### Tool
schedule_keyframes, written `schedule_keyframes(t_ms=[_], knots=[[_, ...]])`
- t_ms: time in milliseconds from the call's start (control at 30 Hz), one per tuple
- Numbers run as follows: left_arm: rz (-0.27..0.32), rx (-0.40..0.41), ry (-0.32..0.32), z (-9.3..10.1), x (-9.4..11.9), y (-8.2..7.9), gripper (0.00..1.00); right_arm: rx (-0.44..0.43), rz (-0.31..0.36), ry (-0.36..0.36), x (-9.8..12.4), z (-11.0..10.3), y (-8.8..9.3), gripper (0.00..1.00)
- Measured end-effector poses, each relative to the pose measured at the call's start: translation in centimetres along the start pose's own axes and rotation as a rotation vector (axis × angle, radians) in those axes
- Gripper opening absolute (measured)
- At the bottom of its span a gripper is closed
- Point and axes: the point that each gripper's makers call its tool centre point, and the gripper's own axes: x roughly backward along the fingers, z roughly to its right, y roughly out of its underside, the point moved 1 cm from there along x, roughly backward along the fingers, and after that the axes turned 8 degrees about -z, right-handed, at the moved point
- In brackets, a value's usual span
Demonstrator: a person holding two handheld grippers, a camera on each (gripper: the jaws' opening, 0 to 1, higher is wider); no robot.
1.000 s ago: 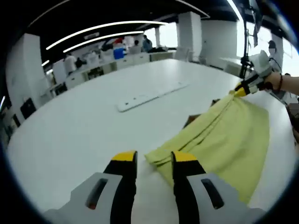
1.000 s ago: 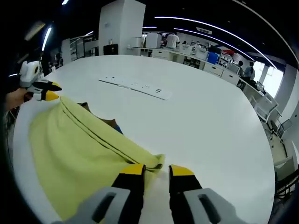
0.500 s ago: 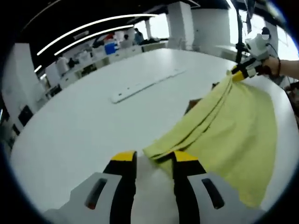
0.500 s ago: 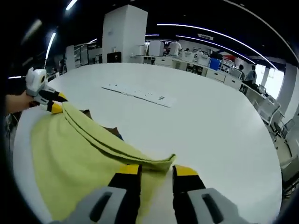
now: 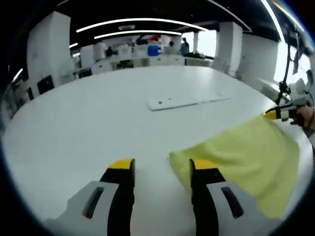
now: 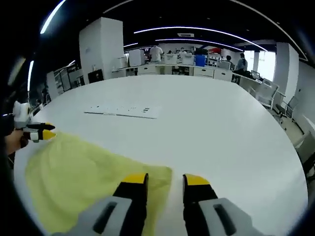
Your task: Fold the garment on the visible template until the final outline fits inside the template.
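Left gripper (image 5: 162, 169) has its yellow-tipped jaws spread with a clear gap, and nothing is pinched between them; the near corner of the garment just touches the inner side of one jaw. Right gripper (image 6: 165, 182) looks much the same in its own view, jaws apart, with a corner of the cloth lying under and beside one tip, not clamped as far as I can see.

Going big to small: the room is a large open-plan office, dark ceiling with long curved light strips, white columns, bright windows on one side, and rows of desks at the back with a few people (image 6: 156, 52) standing around.

Next is the tabletop (image 5: 88, 118), a huge, white, rounded slab, plain and glossy-ish.

The yellow-green garment (image 5: 246, 162) lies spread flat near the tabletop's near edge, between the two grippers, one straight folded edge running from corner to corner. I can't make out any template under it.

Further in toward the middle of the tabletop sits a long flat white strip (image 5: 186, 101), well apart from the cloth; in the right gripper view it shows small dark marks.

In each view the other gripper, held in a hand (image 6: 12, 140), sits right at the far corner of the cloth.
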Motion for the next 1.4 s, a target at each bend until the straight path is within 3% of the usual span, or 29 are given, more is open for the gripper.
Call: schedule_keyframes(t_ms=[133,467,800,1000,1267,1400], knots=[[-0.007,0.009,-0.001,0.1,1.1,0.0,0.49,-0.016,-0.013,-0.026,0.6,-0.4,0.1,0.3],[0.009,0.009,0.074,2.1,4.9,-0.1,0.6,0.003,-0.07,-0.088,3.8,-2.2,1.3,0.49],[0.027,-0.015,0.148,4.2,8.4,1.0,0.71,0.034,-0.08,-0.138,7.7,-3.9,2.9,0.54],[0.03,-0.064,0.154,5.0,10.0,2.1,0.76,0.045,-0.086,-0.181,9.7,-5.0,4.6,0.56],[0.011,-0.088,0.162,6.1,11.8,4.8,0.74,0.064,-0.099,-0.223,11.7,-5.7,7.0,0.56],[0.017,-0.082,0.144,6.3,12.3,5.8,0.67,0.069,-0.105,-0.218,12.5,-5.7,8.5,0.54]])
